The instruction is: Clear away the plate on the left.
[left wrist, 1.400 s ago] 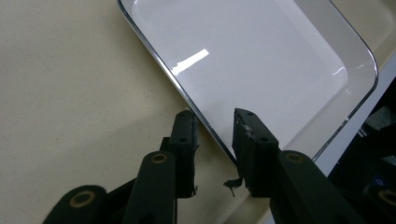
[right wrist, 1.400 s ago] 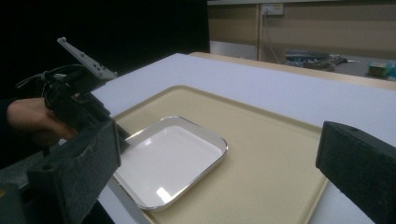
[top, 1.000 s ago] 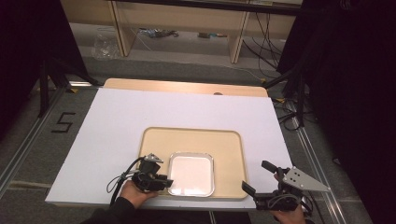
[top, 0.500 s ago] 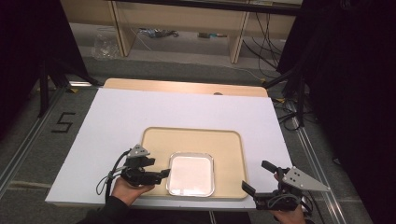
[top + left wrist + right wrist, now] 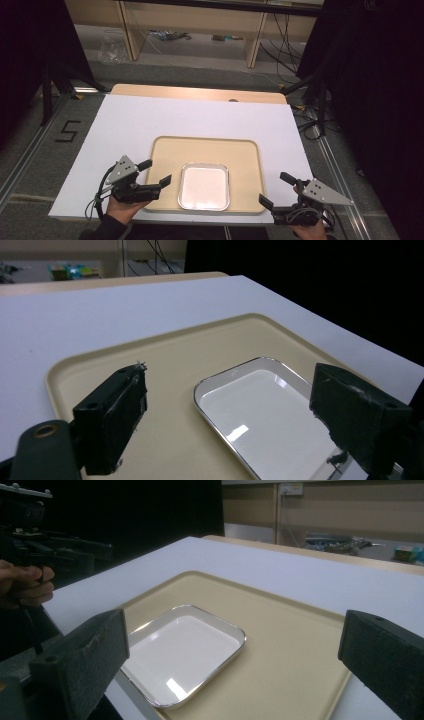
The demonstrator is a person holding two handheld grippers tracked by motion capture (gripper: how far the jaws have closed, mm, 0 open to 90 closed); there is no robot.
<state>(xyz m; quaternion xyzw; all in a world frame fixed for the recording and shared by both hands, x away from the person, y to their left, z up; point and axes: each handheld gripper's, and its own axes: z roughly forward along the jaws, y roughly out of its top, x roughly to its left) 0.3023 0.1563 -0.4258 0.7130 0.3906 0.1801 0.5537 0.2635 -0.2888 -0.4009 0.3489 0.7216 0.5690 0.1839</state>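
Where the beige tray (image 5: 210,150) lies on the white table top (image 5: 150,120), near the person's edge: small white dish (image 5: 204,186) with a shiny metal rim, flat inside the tray, against the tray's near rim and about midway between the tray's left and right sides. Dish empty, upright, free of both grippers.

Left gripper (image 5: 155,173) just off the tray's left near corner, held in a hand (image 5: 122,207), tips reaching over the tray's left rim and aimed toward the dish. Jaws wide apart, having just been opening, nothing between them; in the left gripper view the dish (image 5: 265,415) lying on the tray (image 5: 165,355) beyond the gap, untouched.

Right gripper (image 5: 278,188) just off the tray's right near corner, outside the tray rim, above the table's edge. Jaws spread wide, nothing clamped; in the right gripper view the tray (image 5: 280,630) and dish (image 5: 182,650) seen through the gap, with the left gripper (image 5: 80,550) past the tray's far side.
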